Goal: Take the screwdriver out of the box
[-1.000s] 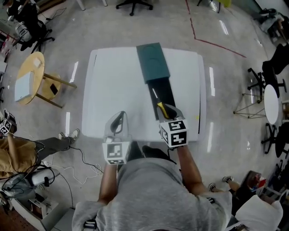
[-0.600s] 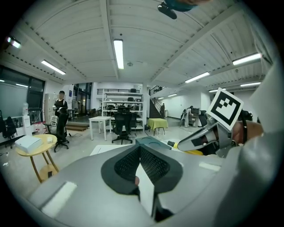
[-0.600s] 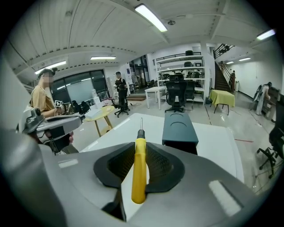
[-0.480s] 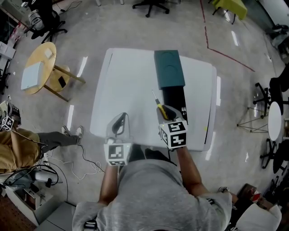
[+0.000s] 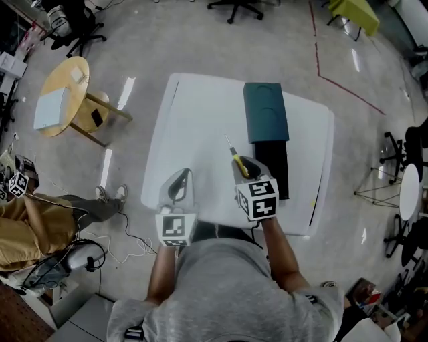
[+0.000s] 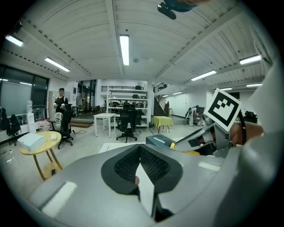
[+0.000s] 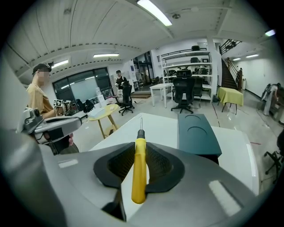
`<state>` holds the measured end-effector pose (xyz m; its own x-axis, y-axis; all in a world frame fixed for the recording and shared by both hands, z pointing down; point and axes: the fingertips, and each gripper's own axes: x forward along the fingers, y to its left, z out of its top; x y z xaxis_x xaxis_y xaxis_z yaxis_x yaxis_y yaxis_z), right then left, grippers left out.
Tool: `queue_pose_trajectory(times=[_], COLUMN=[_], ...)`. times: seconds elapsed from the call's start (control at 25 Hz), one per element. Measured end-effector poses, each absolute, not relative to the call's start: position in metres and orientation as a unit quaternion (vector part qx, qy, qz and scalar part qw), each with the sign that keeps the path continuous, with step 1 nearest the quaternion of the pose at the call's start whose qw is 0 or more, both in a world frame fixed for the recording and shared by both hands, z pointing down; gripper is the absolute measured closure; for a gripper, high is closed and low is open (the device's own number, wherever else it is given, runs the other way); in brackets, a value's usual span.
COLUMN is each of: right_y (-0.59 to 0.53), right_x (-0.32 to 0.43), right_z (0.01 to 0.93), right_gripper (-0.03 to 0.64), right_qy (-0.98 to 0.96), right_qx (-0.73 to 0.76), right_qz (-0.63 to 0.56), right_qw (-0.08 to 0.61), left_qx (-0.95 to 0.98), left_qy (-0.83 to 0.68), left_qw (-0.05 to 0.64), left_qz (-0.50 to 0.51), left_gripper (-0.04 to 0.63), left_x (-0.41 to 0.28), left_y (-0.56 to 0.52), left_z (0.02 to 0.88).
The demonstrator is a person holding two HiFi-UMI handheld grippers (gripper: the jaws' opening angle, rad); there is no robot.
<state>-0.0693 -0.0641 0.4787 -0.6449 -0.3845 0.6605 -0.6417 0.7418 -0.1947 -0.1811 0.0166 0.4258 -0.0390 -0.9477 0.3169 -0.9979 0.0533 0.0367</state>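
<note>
My right gripper is shut on the yellow handle of the screwdriver, whose thin metal shaft points away over the white table. In the right gripper view the screwdriver lies clamped between the black pads, tip forward. The box stands to its right: a dark teal lid slid back, with the open black tray below it. The screwdriver hangs left of the tray, above bare tabletop. My left gripper hovers over the table's near edge, pads together with nothing between them.
A round wooden side table carrying a white box stands to the left. A seated person and floor cables are at the lower left. Office chairs stand beyond the table, and red tape marks the floor.
Both grippers have moved left across the table. The screwdriver, still clamped in the right gripper, has passed from above the black tray to above the bare white tabletop.
</note>
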Motion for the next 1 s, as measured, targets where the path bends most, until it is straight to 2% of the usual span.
queue_pose_trajectory(times=[1.0], right_y=[-0.152], right_x=[-0.163], right_z=[0.568], right_gripper=[0.538], right_qy=[-0.863], right_qx=[0.274], right_qz=[0.262], right_qw=[0.333], left_qx=[0.694], left_qy=[-0.679], left_qw=[0.202], left_qz=[0.128], left_gripper=[0.583], left_x=[-0.259], left_y=[-0.089], left_z=[0.513])
